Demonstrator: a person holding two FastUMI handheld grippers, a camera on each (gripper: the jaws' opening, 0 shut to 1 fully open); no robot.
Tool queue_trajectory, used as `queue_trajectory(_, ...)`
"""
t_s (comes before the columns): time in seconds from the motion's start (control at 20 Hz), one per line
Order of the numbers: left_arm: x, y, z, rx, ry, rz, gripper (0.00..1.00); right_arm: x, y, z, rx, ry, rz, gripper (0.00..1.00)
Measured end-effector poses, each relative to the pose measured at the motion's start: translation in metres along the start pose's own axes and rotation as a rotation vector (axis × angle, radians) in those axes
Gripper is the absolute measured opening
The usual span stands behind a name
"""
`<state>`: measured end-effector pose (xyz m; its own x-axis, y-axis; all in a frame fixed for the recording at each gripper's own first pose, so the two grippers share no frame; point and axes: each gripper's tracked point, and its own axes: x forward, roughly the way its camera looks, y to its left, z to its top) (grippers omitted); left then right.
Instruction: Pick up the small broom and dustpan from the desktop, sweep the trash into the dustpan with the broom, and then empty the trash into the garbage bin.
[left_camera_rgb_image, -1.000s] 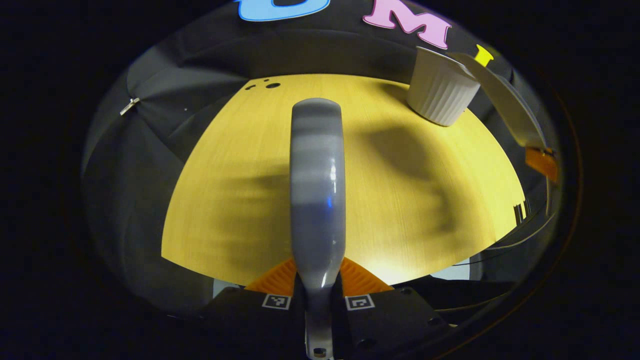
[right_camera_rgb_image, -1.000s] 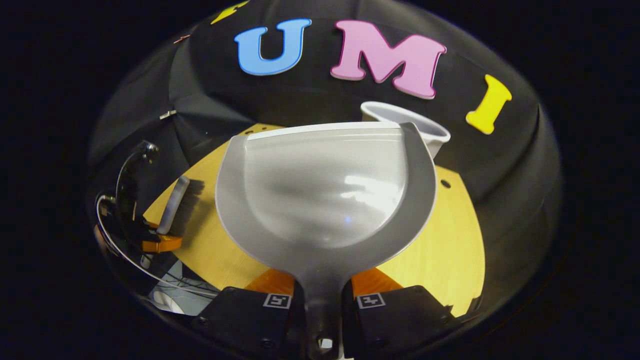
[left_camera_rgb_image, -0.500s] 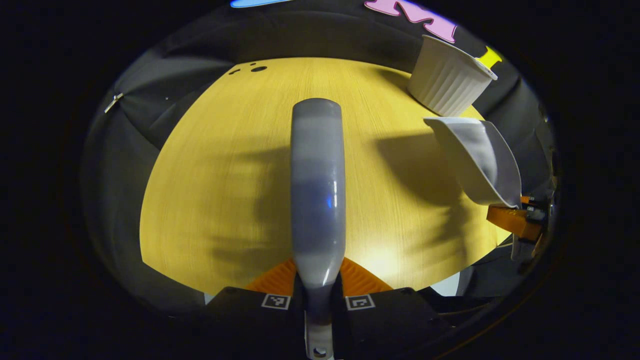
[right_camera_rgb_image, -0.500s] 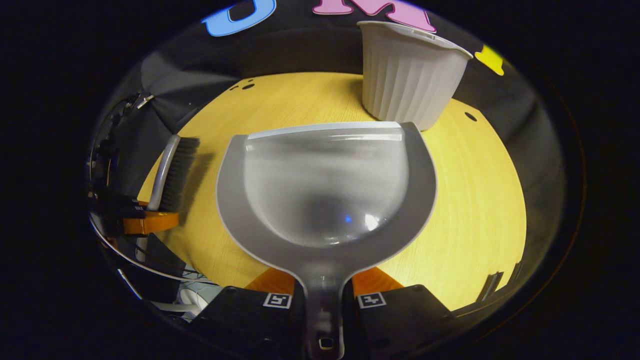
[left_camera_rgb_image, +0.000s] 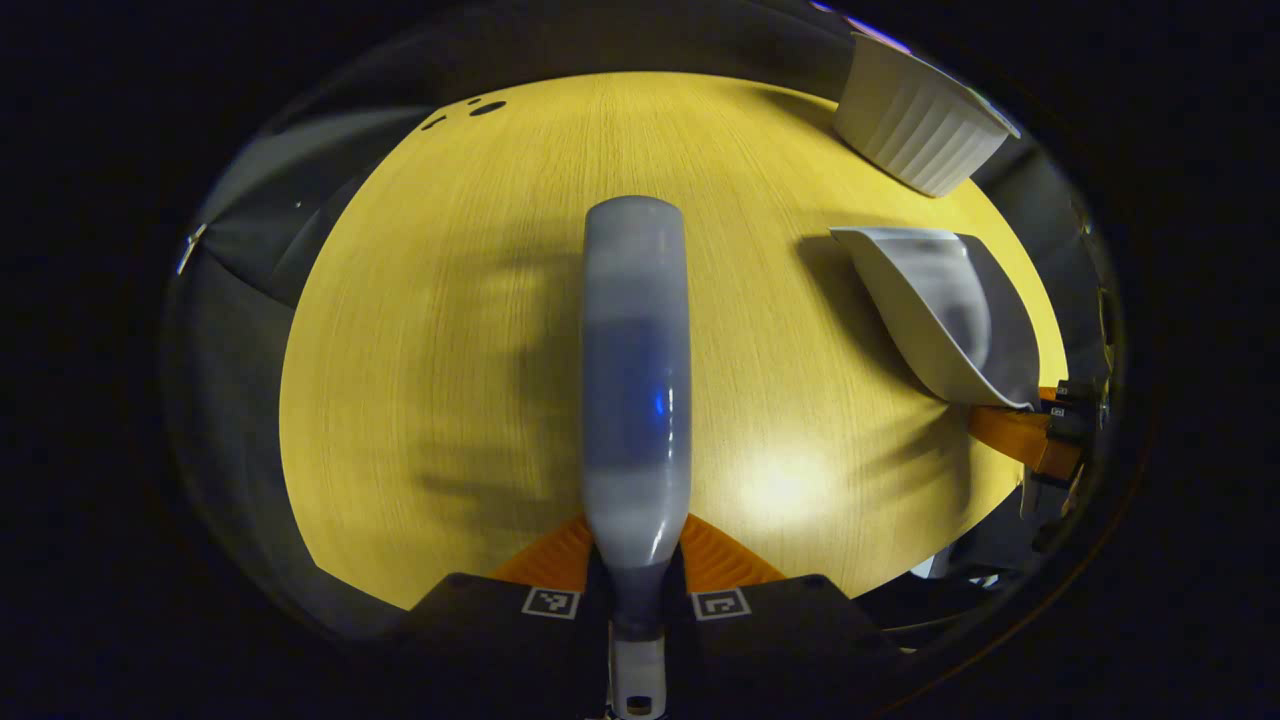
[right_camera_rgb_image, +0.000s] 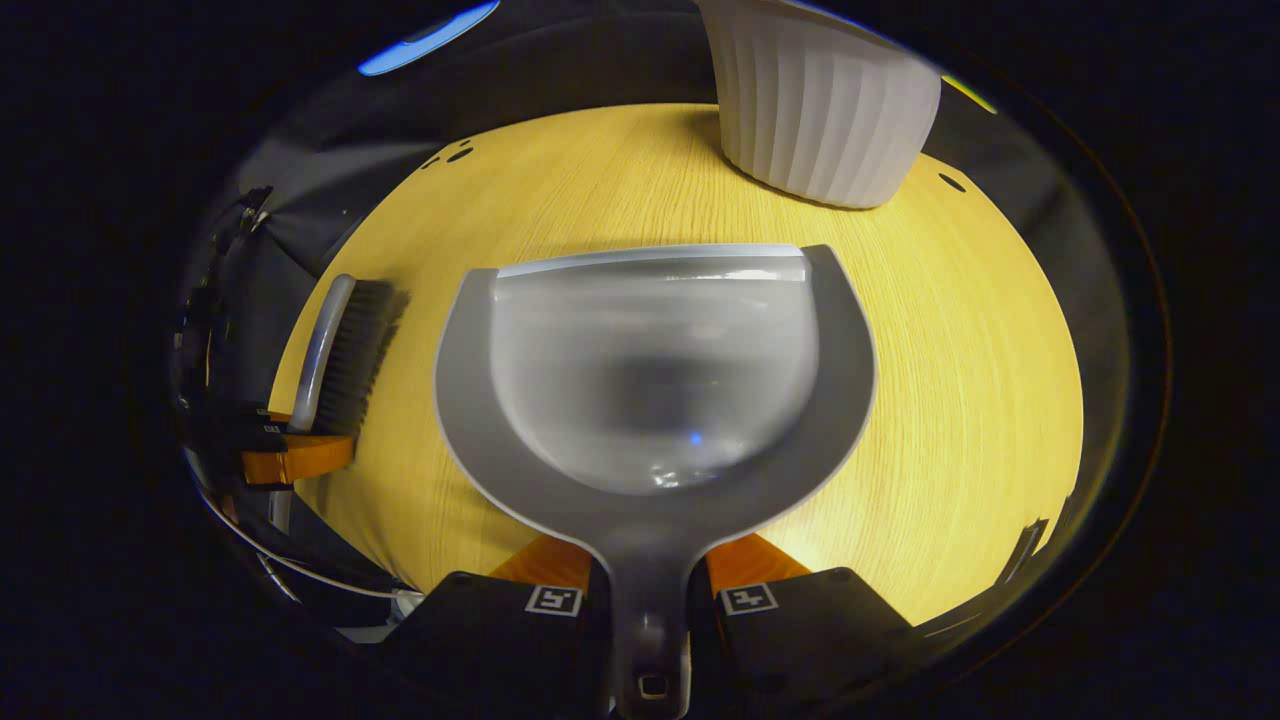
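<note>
Yellow wood-grain table (right_camera_rgb_image: 960, 380); white ribbed plastic bin (right_camera_rgb_image: 815, 110) at its far edge. Grey plastic dustpan (right_camera_rgb_image: 650, 380) over table, handle clenched in right tongs (right_camera_rgb_image: 650, 590). Small grey broom (left_camera_rgb_image: 636, 370), bristles down, clenched in left tongs (left_camera_rgb_image: 636, 585)

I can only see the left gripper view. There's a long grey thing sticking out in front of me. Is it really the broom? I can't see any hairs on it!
Observer: Yes. The right gripper view shows the broom from the side, with dark bristles under its grey back.
Operator: Is there trash in the dustpan?
Observer: None that I can see. The right gripper view looks straight into the dustpan, and its scoop looks bare.
Operator: Who holds the dustpan?
Observer: The right gripper. Both orange fingers press on the handle.
</note>
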<state>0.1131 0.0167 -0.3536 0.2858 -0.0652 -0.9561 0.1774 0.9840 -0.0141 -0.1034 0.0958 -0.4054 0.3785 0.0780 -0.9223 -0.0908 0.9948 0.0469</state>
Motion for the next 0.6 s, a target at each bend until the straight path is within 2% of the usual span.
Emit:
queue_trajectory(0.2,-0.002,-0.002,0.005,0.018,0.003,0.025,0.32,-0.007,0.010,0.007,0.028,-0.015,0.030,0.41)
queue_trajectory(0.3,-0.008,-0.004,0.010,0.009,-0.018,0.011,0.31,-0.015,0.012,0.008,0.041,-0.023,0.043,0.46)
queue_trajectory(0.35,-0.014,-0.005,0.012,0.009,-0.029,0.009,0.34,-0.020,0.014,0.011,0.051,-0.029,0.057,0.54)
queue_trajectory(0.4,-0.019,-0.006,0.014,0.010,-0.038,0.012,0.43,-0.024,0.017,0.012,0.059,-0.033,0.067,0.60)
queue_trajectory(0.45,-0.025,-0.004,0.014,0.010,-0.050,0.016,0.53,-0.030,0.019,0.015,0.064,-0.042,0.075,0.86)
queue_trajectory(0.5,-0.032,0.000,0.014,0.007,-0.064,0.024,0.68,-0.036,0.017,0.019,0.062,-0.056,0.067,0.87)
queue_trajectory(0.55,-0.031,0.003,0.012,-0.001,-0.087,0.029,0.84,-0.039,0.017,0.021,0.061,-0.071,0.063,0.99)
queue_trajectory(0.6,-0.050,0.002,0.017,-0.011,-0.117,0.027,0.99,-0.050,0.017,0.025,0.055,-0.092,0.062,0.99)
